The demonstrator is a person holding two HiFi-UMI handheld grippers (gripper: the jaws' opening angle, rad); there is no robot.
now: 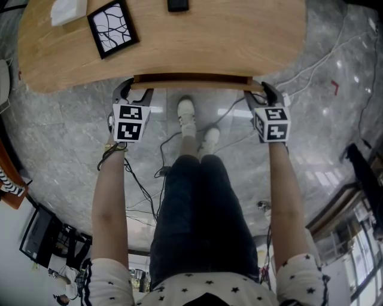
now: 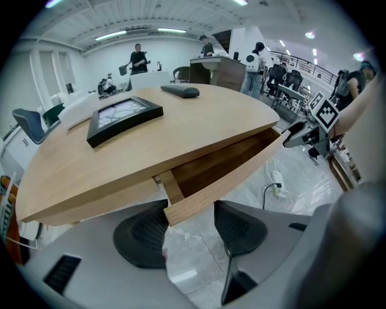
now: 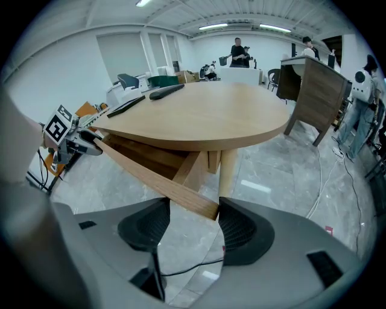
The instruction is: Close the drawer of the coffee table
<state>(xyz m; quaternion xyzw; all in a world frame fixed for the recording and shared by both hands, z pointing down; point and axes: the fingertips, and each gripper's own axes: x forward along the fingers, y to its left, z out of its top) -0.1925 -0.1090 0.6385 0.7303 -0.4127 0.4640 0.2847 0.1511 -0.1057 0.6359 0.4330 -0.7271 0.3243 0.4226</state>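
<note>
With jaws released, the left hand-held gripper (image 2: 190, 223) and right hand-held gripper (image 3: 193, 220) are straddling both front ends of the stiff wooden drawer (image 1: 191, 79), probably best pushed evenly.

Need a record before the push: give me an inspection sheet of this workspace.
Surface: wooden table, near edge bare.
Job's things: drawer partly open, front out from under the top.
Clutter: frame, white item and dark device on the far side.
Grippers: left gripper open, astride the drawer front's left end; right gripper open, astride its right end.
Cables: black cable on the floor past the shoes; power strip near the drawer's right end.
Surroundings: people and desk behind.
</note>
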